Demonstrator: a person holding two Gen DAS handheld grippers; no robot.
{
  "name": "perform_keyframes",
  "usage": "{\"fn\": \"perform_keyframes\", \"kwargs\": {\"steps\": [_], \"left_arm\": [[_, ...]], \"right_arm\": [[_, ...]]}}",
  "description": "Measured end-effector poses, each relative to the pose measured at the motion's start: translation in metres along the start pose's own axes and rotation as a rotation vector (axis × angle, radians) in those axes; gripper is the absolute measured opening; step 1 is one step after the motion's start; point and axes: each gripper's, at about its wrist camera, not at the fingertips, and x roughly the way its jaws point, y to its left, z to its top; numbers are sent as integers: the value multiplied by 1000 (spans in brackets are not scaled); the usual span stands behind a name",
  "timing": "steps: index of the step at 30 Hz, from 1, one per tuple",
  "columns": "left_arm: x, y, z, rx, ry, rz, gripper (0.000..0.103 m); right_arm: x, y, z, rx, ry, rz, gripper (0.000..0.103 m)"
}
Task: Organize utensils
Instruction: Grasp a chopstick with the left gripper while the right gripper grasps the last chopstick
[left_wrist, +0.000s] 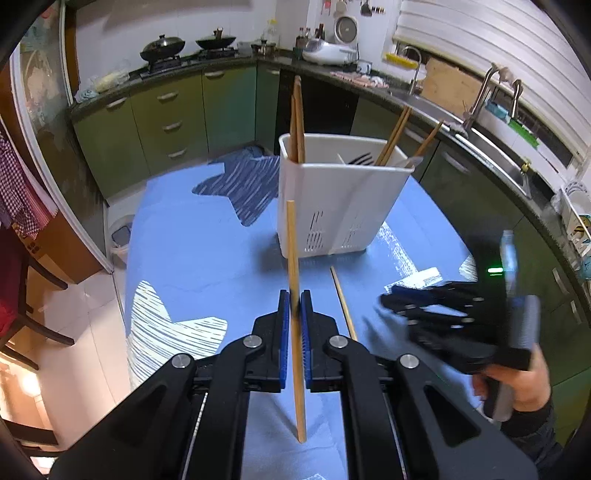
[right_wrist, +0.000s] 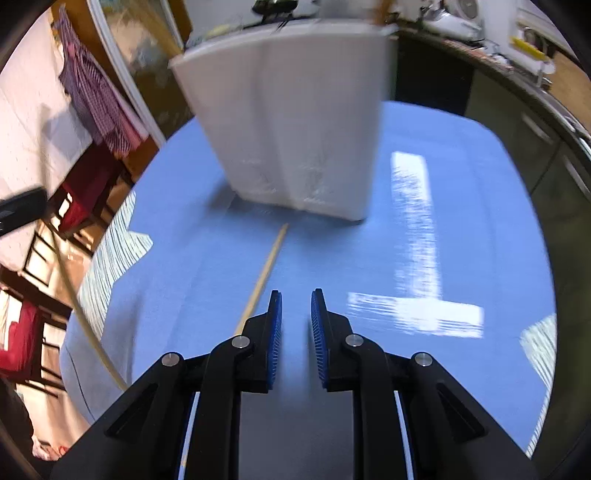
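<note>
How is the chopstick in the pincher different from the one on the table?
The held chopstick is clamped between the left gripper pads, off the blue tablecloth; the loose chopstick lies flat on it, untouched. The held one aims at the white utensil holder; the loose one angles alongside. Both are plain light wood.

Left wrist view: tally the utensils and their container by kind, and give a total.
Wooden chopsticks: 7 (5 standing in the holder, 1 in the left gripper, 1 lying on the tablecloth)
Black fork: 1
White holder: 1
Total: 9
A pale object at the holder's right corner is too unclear to count.
</note>
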Motion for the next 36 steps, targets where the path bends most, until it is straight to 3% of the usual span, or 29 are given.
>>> {"fn": "perform_keyframes", "kwargs": {"steps": [8,18,24,29,36], "left_arm": [[-8,3,-5,6,-31,-27,6],[-15,3,-9,35,-54,-51,6],[-16,3,-10,38,-57,-56,6],[-16,2,-11,41,-55,-52,6],[-19,-2,-11,49,-56,-48,6]], "right_arm": [[43,20,16,-3,90,-45,17],[62,38,31,-26,146,-106,20],[60,35,30,-2,141,-72,7],[35,31,26,14,69,-27,6],[-46,26,13,24,-122,17,6]]}}
